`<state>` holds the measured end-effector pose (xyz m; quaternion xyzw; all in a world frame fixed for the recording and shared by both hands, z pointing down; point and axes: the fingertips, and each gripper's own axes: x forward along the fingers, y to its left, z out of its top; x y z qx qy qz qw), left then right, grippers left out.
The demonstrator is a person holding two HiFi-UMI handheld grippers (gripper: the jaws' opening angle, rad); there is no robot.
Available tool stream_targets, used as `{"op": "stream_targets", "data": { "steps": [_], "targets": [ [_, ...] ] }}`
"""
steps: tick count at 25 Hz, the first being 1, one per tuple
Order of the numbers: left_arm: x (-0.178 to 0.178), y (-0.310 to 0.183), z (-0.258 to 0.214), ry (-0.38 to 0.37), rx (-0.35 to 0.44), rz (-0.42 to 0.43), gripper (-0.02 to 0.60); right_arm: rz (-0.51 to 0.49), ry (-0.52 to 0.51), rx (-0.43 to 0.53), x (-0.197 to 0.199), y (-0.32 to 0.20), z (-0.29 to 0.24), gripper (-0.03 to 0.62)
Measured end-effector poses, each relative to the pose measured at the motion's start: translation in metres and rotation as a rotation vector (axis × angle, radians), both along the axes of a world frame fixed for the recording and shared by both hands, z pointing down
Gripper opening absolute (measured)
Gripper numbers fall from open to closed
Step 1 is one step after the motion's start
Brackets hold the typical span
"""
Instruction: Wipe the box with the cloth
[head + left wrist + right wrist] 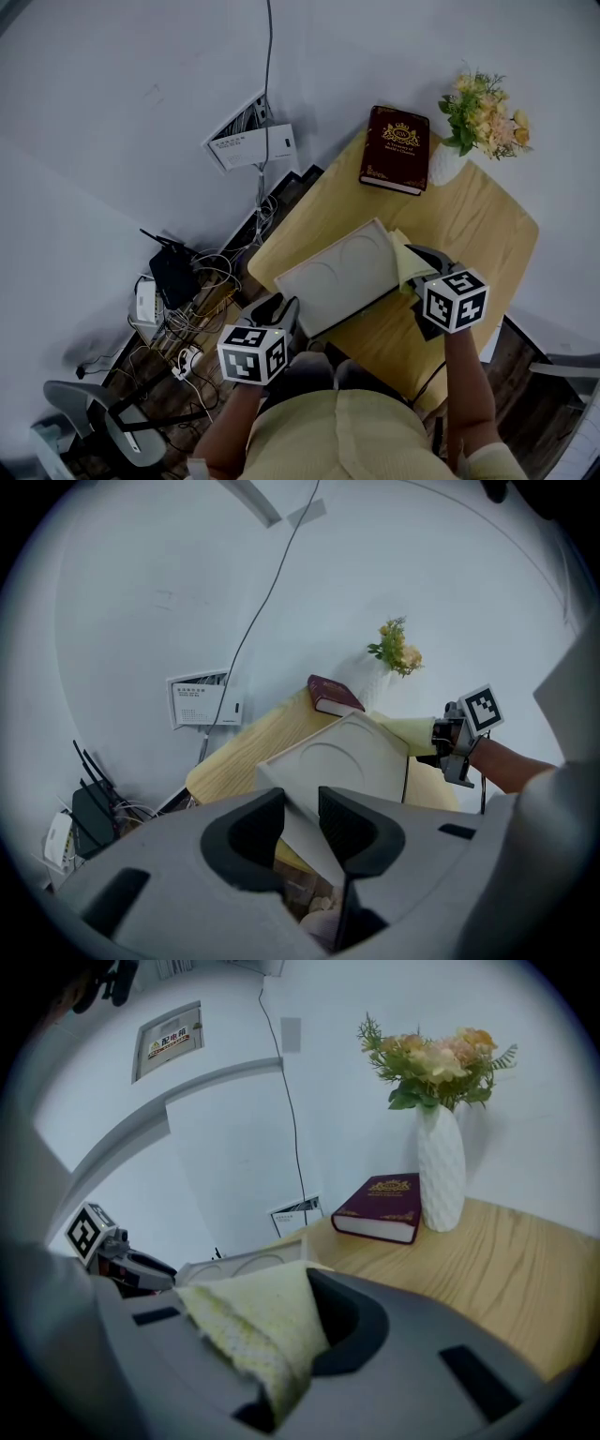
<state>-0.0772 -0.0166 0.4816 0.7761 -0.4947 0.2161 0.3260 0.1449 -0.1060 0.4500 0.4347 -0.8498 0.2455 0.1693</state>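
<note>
The right claw pinches a folded, nubbly pale-yellow cloth, which meets the right edge of the box. The left claw clamps a near corner of this flat, smooth white box, tilted over the near-left edge of the wooden bench. Wiping looks just under way. Next, sweep the cloth across the embossed lid with the box braced.

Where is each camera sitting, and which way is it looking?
Head view: on the person's head, looking steeply down at the table, box, left tongs, right tongs, arms and lap.
Left gripper view: rides the left tongs, shut on the box's near edge, facing across the table toward the right tongs and forearm.
Right gripper view: rides the right tongs, shut on the cloth, facing the book and vase; left tongs show at left.
Shared: all three show box and book.
</note>
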Motion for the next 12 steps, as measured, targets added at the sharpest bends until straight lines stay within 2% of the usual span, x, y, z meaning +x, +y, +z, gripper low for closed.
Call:
{"op": "stream_targets", "data": {
  "steps": [5, 12],
  "targets": [
    [-0.004, -0.006, -0.001, -0.017, -0.015, 0.016, 0.121, 0.005, -0.013, -0.010, 0.000, 0.001, 0.000, 0.031],
    [-0.013, -0.048, -0.006, -0.071, 0.016, 0.038, 0.106, 0.010, -0.043, -0.032, -0.001, 0.004, -0.001, 0.031]
  ]
}}
